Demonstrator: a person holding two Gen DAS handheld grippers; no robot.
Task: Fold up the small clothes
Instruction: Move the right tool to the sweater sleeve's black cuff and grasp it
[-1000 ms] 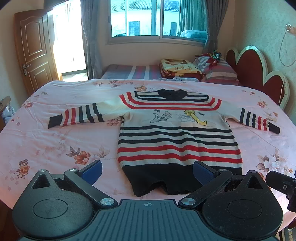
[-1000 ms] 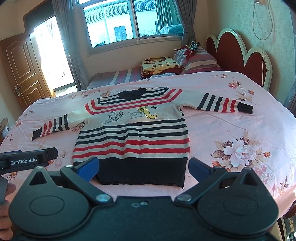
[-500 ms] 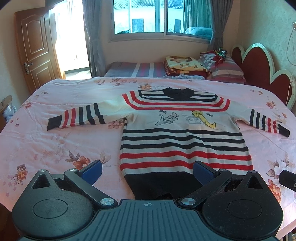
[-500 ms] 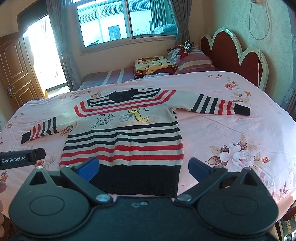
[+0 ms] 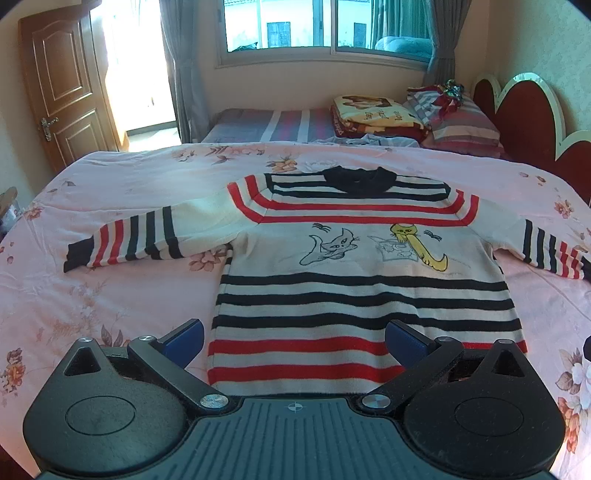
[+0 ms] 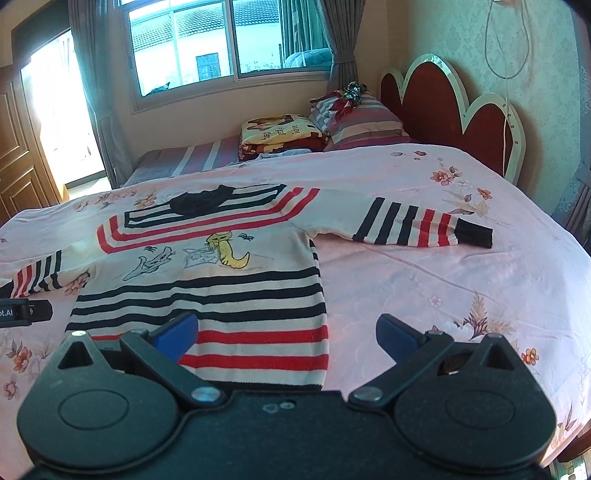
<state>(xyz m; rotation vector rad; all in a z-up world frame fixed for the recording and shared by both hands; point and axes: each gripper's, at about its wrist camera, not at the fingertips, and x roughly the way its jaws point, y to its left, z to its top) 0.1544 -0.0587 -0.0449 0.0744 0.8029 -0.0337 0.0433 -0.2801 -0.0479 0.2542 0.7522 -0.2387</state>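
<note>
While it lies flat and face up on the pink floral bedspread [image 5: 122, 295], the striped sweater [image 5: 365, 295] has both sleeves spread out sideways and its black collar toward the window [image 5: 317, 29]. Its left sleeve [image 5: 129, 240] ends in a black cuff with bare bedspread all around it; its right sleeve [image 6: 417, 221] reaches across open sheet toward the red scalloped headboard [image 6: 443, 99]. Two cartoon cats, one grey-outlined and one yellow, sit on the chest. The hem is hidden under the gripper bodies in both views.

The left gripper [image 5: 293, 336] hovers over the lower body of the sweater, fingers spread wide and empty, its left pad above the sheet just outside the sweater's side edge. The right gripper [image 6: 286, 332] hangs over the sweater's lower right edge, also wide apart and empty, with one pad over the stripes and the other over bare bedspread.

Beyond the collar a wide strip of sheet stays free, then a folded blanket [image 6: 280, 129] and a striped pillow [image 6: 362, 122]. The blanket shows the word "love"; the other lettering is too small to read. At the left edge of the right view, the other gripper's housing bears a cut-off label ending "ot.AI".
</note>
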